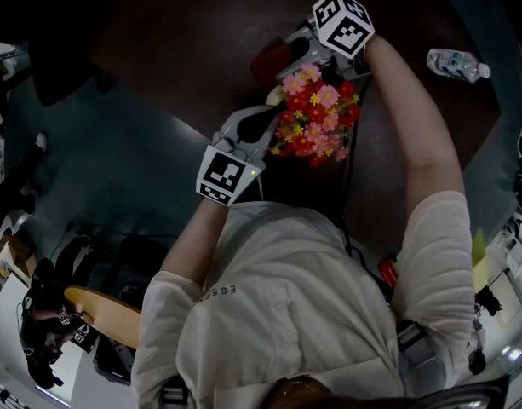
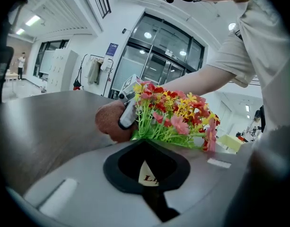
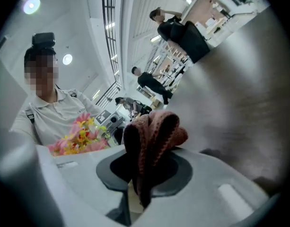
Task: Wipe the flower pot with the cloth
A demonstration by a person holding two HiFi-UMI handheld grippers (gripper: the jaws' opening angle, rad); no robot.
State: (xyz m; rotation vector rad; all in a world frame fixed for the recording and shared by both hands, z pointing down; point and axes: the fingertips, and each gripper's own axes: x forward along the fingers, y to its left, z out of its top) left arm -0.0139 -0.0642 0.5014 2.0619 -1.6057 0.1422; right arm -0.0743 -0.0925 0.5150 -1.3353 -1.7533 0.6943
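Observation:
A bunch of pink, red and yellow artificial flowers (image 1: 316, 116) stands on the dark table; the pot under it is hidden by the blooms. My left gripper (image 1: 269, 124) is shut, its tips against the green stems (image 2: 149, 129) at the bunch's near side. Whether anything is pinched there cannot be seen. My right gripper (image 1: 290, 54) is at the far side of the flowers, shut on a brownish-red knitted cloth (image 3: 154, 136), which bunches above the jaws. In the left gripper view the cloth (image 2: 107, 122) lies on the table beside the flowers (image 2: 175, 115).
A clear water bottle (image 1: 458, 62) lies at the far right of the round dark table (image 1: 184, 41). The table's curved edge runs close to my left arm. A wooden seat (image 1: 103, 313) stands on the floor at lower left. People (image 3: 182, 34) stand in the background.

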